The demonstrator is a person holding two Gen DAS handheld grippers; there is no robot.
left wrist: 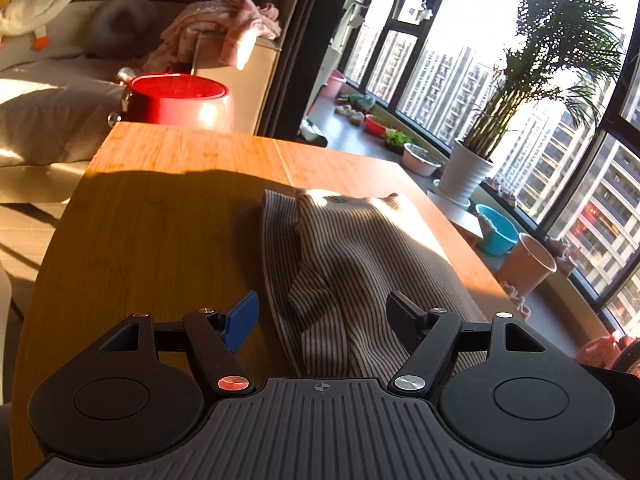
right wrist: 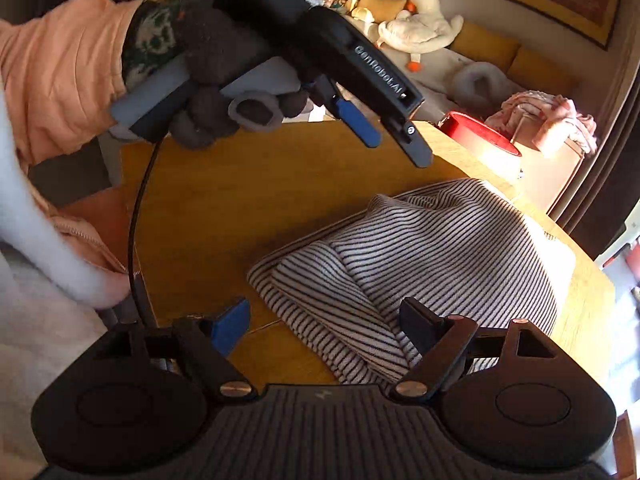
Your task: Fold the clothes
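A striped brown-and-white garment [left wrist: 360,264] lies bunched and partly folded on the wooden table [left wrist: 168,208]. My left gripper [left wrist: 322,310] is open and empty, its fingers just above the garment's near end. In the right wrist view the same garment [right wrist: 420,256] lies on the table [right wrist: 208,200]. My right gripper [right wrist: 324,322] is open and empty over the garment's near corner. The left gripper [right wrist: 394,146] shows there too, held by a gloved hand above the table's far side, fingers apart.
A red pot [left wrist: 180,98] stands past the table's far edge, with pink clothes [left wrist: 224,28] on a box behind it. A sofa with a plush goose [right wrist: 420,24] is beyond. Potted palm [left wrist: 472,168] and basins line the window at the right.
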